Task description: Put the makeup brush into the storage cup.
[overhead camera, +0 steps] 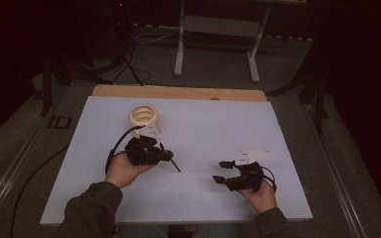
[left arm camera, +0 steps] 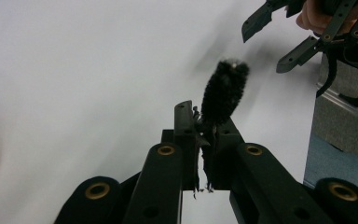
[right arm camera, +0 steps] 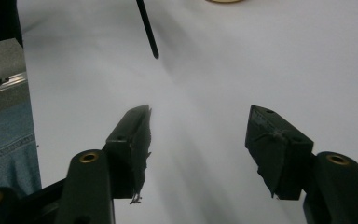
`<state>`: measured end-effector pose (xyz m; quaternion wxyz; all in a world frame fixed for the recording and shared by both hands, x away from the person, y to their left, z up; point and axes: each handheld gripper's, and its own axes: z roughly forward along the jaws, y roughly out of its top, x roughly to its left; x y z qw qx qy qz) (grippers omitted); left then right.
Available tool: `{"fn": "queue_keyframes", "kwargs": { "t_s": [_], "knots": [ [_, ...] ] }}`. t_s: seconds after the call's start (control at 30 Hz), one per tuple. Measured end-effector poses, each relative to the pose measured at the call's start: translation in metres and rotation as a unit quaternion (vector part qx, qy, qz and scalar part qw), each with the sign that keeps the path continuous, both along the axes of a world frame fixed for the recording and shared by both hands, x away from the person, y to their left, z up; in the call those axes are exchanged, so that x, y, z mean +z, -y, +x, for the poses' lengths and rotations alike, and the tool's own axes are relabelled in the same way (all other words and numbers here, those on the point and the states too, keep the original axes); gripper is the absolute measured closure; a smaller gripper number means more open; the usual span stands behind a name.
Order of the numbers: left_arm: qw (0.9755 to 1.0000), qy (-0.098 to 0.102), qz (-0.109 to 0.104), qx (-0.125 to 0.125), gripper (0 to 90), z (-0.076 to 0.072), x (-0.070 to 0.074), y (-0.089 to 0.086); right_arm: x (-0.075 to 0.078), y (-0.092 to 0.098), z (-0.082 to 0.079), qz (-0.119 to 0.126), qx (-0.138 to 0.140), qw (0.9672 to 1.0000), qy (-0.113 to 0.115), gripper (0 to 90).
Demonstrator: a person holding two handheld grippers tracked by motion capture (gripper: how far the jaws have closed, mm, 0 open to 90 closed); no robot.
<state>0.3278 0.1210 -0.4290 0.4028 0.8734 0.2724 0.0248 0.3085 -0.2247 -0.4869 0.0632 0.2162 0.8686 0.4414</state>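
My left gripper point(overhead camera: 166, 156) is shut on a thin black fuzzy stick point(overhead camera: 174, 166), which juts out toward the right hand. In the left gripper view the jaws point(left arm camera: 204, 123) pinch the stick point(left arm camera: 224, 91) at its base, and its bristly end points away over the white sheet. My right gripper point(overhead camera: 221, 171) hovers low at the right with its jaws spread and nothing between them. In the right gripper view the two pads point(right arm camera: 200, 126) stand wide apart over bare sheet, and the stick's tip point(right arm camera: 148, 30) hangs ahead at the upper left.
A cream ring-shaped roll point(overhead camera: 143, 116) sits on the white sheet point(overhead camera: 218, 124) just beyond the left hand. The sheet covers a wooden tabletop point(overhead camera: 178, 92). A table frame stands on the floor farther back.
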Motion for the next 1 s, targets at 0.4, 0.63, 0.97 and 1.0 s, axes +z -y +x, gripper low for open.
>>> {"fn": "queue_keyframes", "kwargs": {
  "t_s": [0.4, 0.63, 0.97, 1.0],
  "knots": [
    [0.9998, -0.003, -0.004, 0.019, 85.6, 0.01, 0.011, -0.016, 0.0, 0.019, -0.002, 0.001, -0.024, 0.9997, -0.001, 37.4],
    [0.9993, -0.009, -0.005, 0.035, 85.5, 0.017, 0.017, -0.026, -0.001, 0.028, -0.003, -0.001, -0.034, 0.9994, -0.002, 36.1],
    [0.9978, -0.01, -0.011, 0.064, 85.5, 0.028, 0.03, -0.044, -0.001, 0.038, -0.004, 0.002, -0.046, 0.9989, -0.002, 34.3],
    [0.9976, -0.009, -0.009, 0.068, 85.5, 0.03, 0.033, -0.047, 0.0, 0.039, -0.004, 0.003, -0.049, 0.9988, -0.002, 33.3]
  ]
}}
